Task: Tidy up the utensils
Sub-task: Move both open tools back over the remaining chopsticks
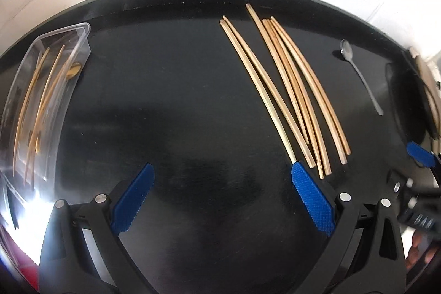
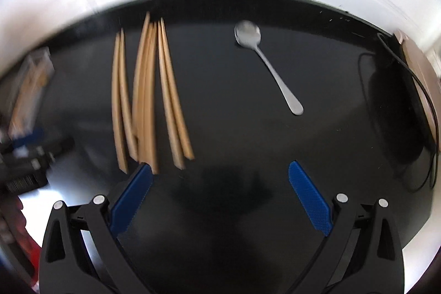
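container (image 1: pixel 46 90): clear plastic tub at the far left of the black table (image 1: pixel 179 101), already holding a few wooden sticks and what may be a gold spoon, blurred through the wall.
left gripper (image 1: pixel 220 170): jaws spread wide, nothing between them; its right pad sits just at the near end of one chopstick.
chopsticks (image 1: pixel 289 90): loose fan of wooden sticks lying flat, mid-table.
right gripper (image 2: pixel 219 170): spread wide, empty, hovering between sticks and spoon.
spoon (image 2: pixel 271 68): metal, alone, right of the sticks.
technique: come down steeply, straddle one stick near its end, close squarely so it can't roll.
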Available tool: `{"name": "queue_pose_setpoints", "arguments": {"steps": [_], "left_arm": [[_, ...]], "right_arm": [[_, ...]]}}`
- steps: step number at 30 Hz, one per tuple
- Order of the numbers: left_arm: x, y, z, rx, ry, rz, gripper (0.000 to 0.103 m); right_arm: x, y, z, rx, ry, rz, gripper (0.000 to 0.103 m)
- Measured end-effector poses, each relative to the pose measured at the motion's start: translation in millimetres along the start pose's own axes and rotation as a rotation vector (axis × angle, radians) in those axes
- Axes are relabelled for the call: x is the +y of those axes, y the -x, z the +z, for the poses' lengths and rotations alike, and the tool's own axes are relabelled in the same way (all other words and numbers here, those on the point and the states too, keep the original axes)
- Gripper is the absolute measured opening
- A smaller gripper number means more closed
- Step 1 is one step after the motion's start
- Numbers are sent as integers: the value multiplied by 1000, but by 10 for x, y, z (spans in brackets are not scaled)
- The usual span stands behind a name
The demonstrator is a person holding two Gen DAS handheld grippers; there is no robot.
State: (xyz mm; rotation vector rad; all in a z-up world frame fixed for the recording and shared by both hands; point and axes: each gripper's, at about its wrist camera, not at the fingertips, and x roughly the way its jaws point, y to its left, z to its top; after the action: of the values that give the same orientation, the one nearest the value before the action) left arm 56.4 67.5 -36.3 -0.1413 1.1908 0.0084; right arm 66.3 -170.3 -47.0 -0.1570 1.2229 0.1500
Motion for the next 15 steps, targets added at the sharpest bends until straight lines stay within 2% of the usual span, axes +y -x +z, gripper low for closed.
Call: {"name": "queue_pose_setpoints", "arguments": {"steps": [4,8,15], "left_arm": [[-180,-137,-99,25,23,39,97],[-306,-222,-171,49,37,64,97],[-447,-398,-260,111,39,91,97]], "right_arm": [[-154,-171,-85,51,61,18,96],[-247,-249,-127,64,96,31,96],[-243,-441,-198,115,155,41,96]]}}
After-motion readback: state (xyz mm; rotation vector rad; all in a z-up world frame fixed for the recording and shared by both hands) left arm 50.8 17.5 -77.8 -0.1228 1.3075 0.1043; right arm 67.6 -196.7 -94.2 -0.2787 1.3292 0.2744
